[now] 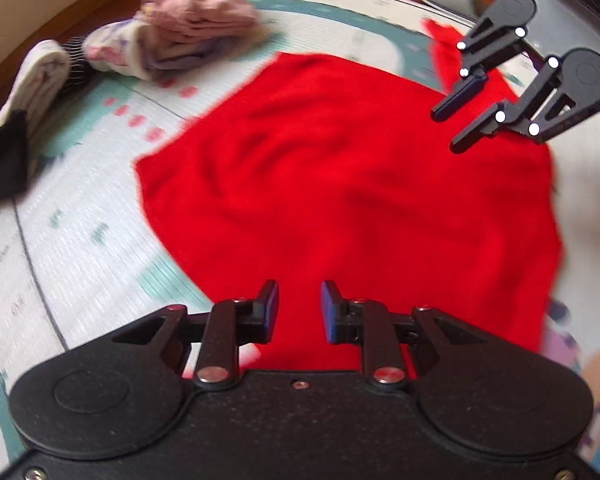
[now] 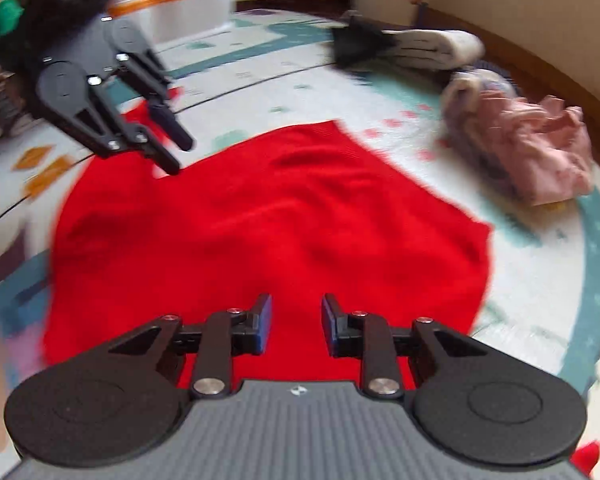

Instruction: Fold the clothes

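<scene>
- Hovering over the red garment [image 1: 340, 184], my left claw [image 1: 299, 307] shows a clear gap between its blue pads, with nothing pinched between them.
- My right claw [image 2: 296, 320] is likewise released, its jaws parted over red cloth and gripping nothing.
- From the left wrist view, the right claw [image 1: 454, 130] sits at two o'clock, above the garment's far edge.
- From the right wrist view, the left claw [image 2: 180, 156] sits at ten o'clock.
- That red garment lies spread, slightly rumpled, on the patterned floor mat [image 1: 80, 240].
- Pink folded clothes [image 1: 196, 12] are piled at eleven o'clock in the left view.
- White lidded bin [image 2: 188, 4] stands at twelve o'clock in the right view.
</scene>
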The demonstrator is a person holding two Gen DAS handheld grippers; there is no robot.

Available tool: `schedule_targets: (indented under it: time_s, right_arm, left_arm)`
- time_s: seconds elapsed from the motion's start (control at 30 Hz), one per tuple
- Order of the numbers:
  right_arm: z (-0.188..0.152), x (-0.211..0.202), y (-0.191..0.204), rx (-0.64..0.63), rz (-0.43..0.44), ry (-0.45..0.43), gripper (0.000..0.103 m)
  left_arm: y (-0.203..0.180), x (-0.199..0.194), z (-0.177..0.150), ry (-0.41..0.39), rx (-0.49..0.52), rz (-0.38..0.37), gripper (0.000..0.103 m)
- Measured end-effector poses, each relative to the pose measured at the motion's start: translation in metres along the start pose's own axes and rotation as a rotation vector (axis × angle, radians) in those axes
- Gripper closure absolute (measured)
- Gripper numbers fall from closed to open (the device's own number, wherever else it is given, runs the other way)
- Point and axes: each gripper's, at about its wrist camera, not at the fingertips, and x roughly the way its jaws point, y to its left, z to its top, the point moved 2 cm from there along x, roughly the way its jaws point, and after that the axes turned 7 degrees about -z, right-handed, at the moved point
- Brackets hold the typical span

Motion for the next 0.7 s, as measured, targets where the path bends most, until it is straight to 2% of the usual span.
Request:
schedule_targets:
  time_s: [0.13,0.23,0.27,0.37,0.47,0.5,0.57,0.63,0.7]
  right_arm:
    - [-0.041,-0.024,0.048,-0.008,0.034,0.023,0.075]
    - [-0.065,-0.022,0.068,-0.003,0.037,0.071,0.076]
    - [-0.068,-0.021,0.072,-0.002,0.030,0.083,0.075]
    - [-0.060,-0.027,0.075,-0.011,0.000,0.090,0.075]
    - [-0.053,-0.038,0.080,-0.047,-0.023,0.012,0.075]
    - [-0.053,-0.036,0.083,-0.060,-0.024,0.012,0.075]
    - [-0.054,-0.031,0.088,-0.086,-0.022,0.019,0.075]
    - [-0.061,-0.026,0.094,-0.112,-0.002,0.067,0.073]
    - [-0.063,-0.030,0.099,-0.148,0.008,0.087,0.074]
  left_arm:
    - [-0.050,-0.011,-0.036,0.017,0.047,-0.024,0.083]
    - [-0.067,0.007,-0.063,0.109,0.044,0.012,0.084]
    - [-0.068,0.006,-0.065,0.088,0.032,0.016,0.084]
    - [-0.071,-0.004,-0.056,0.051,0.043,0.019,0.084]
    - [-0.079,-0.011,-0.046,-0.015,0.064,0.002,0.084]
    - [-0.084,-0.008,-0.044,-0.026,0.064,-0.009,0.084]
    - [-0.092,0.005,-0.041,0.006,0.058,-0.058,0.084]
    - [-0.099,0.022,-0.045,0.099,0.090,-0.063,0.083]
    - [-0.102,0.019,-0.039,0.094,0.129,-0.060,0.084]
